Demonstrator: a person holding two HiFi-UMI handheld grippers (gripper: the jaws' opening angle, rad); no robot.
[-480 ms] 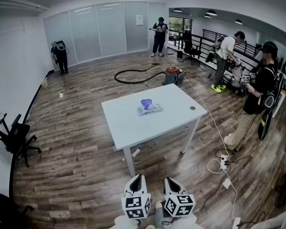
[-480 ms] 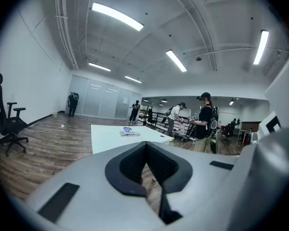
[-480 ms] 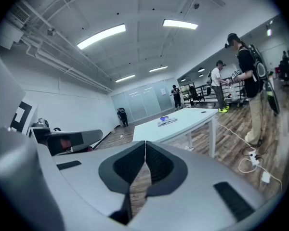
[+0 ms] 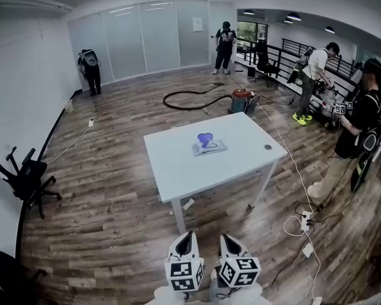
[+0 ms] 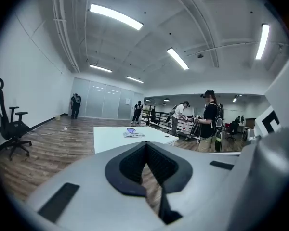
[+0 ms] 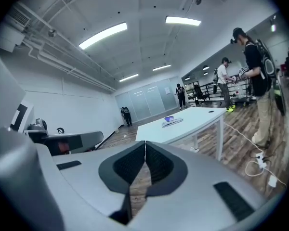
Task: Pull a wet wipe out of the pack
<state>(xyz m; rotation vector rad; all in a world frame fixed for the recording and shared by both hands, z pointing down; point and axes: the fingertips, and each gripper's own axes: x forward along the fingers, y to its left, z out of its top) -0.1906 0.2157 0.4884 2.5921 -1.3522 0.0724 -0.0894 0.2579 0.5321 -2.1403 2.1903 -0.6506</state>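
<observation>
Left gripper, right gripper: jaws together, empty, bases cut off; wipe pack far.

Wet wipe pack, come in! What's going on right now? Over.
Left tool shut, empty. Right tool shut, empty. Wet wipe pack untouched on white table, far ahead. Only wooden floor between.

Left tool and right tool, bottom centre of the head view: pale grey shells that taper to dark tips. Each carries a marker cube with black square patterns on white faces. In the gripper views, each body is a smooth, light grey moulding. The black pads are finely ribbed and set in a rounded black surround. A dark rectangular slot is recessed at either side of the shell.
</observation>
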